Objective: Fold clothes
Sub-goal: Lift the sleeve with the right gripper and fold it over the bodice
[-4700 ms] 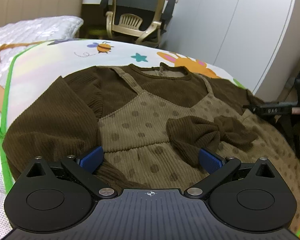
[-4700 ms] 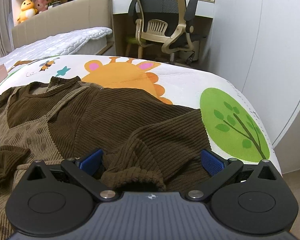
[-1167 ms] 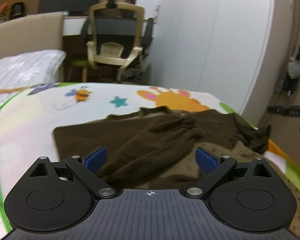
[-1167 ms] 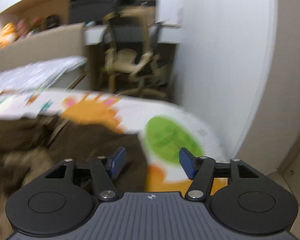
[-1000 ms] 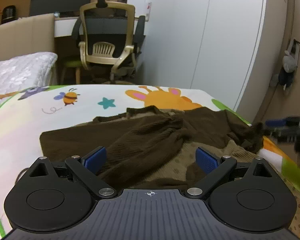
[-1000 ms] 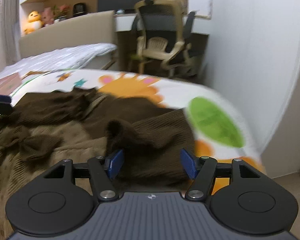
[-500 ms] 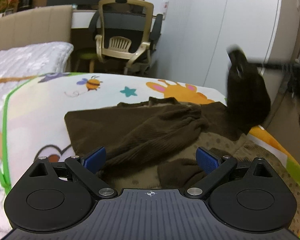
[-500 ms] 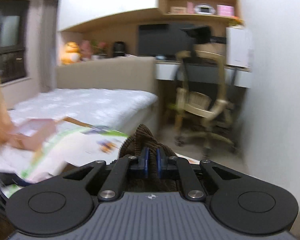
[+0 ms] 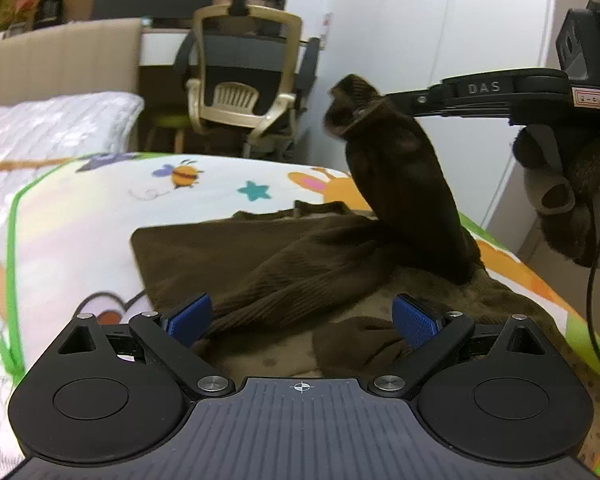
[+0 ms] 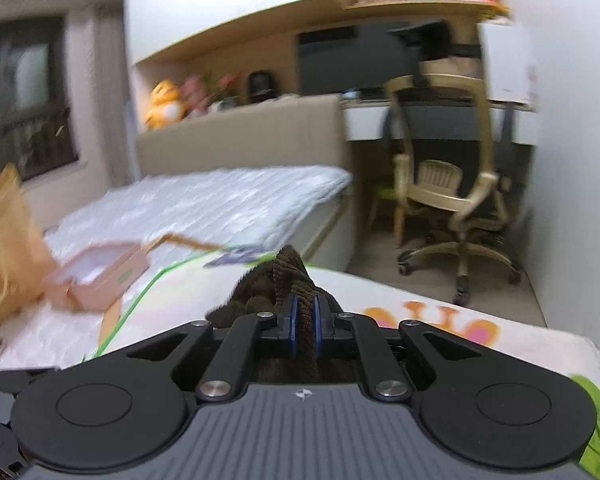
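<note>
Right tongs are lifting a sleeve off the dress.

I am seeing my right tongs (image 10: 304,330) pinching the brown sleeve (image 9: 396,184) and holding it up at two o'clock in the left view, above the dress (image 9: 284,264) that is lying on the cartoon-print mat (image 9: 100,208). My left tongs (image 9: 300,320) are hovering spread wide at six o'clock, gripping nothing, just over the other sleeve and the bow (image 9: 356,344). An office chair (image 9: 244,96) is standing at twelve o'clock.

Left gripper (image 9: 300,316): blue-padded fingers spread wide, held low, gripping nothing. Right gripper (image 10: 304,326): raised, blue pads pinched tight on a dark brown ribbed corduroy sleeve (image 10: 284,276).
</note>
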Demonstrator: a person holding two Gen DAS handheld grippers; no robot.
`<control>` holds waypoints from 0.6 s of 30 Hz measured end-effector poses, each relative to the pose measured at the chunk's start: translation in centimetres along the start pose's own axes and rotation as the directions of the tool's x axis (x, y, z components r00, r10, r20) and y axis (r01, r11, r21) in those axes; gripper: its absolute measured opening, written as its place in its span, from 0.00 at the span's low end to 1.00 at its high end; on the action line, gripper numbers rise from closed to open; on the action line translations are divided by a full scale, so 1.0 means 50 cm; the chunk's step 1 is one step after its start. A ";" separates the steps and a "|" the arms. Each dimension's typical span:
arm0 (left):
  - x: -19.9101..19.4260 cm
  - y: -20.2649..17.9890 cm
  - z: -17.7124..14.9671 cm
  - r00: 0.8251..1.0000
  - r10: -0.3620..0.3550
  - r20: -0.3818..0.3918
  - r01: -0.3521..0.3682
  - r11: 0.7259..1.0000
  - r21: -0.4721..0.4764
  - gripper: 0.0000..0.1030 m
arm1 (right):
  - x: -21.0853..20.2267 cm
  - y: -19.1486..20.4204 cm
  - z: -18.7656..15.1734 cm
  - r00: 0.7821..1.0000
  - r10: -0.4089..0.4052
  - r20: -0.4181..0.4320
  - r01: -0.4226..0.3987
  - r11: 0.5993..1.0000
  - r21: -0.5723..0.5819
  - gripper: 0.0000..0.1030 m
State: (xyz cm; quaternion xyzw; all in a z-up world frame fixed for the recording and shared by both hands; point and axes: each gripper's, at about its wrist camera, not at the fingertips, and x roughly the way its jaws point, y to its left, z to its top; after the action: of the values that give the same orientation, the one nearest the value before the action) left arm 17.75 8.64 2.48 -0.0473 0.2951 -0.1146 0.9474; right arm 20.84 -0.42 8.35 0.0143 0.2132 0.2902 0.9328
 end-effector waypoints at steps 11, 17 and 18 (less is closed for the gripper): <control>0.103 -0.131 0.049 1.000 0.019 0.016 -0.023 0.962 0.270 0.95 | -0.171 -0.263 -0.073 0.973 -0.162 0.164 0.113 0.956 0.272 0.07; 0.214 -0.227 0.054 1.000 0.015 -0.006 -0.010 0.871 0.490 0.92 | -0.193 -0.347 -0.129 0.965 -0.196 0.176 0.118 0.919 0.377 0.07; 0.236 -0.234 0.052 1.000 0.028 -0.013 -0.017 0.858 0.514 0.87 | -0.195 -0.358 -0.136 0.964 -0.197 0.178 0.115 0.913 0.391 0.07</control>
State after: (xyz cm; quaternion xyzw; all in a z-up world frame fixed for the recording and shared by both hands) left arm 26.43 -5.53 0.00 0.2115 0.2638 -0.1786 0.9240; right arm 20.41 -21.29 3.28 0.2072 0.1641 0.1647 0.9503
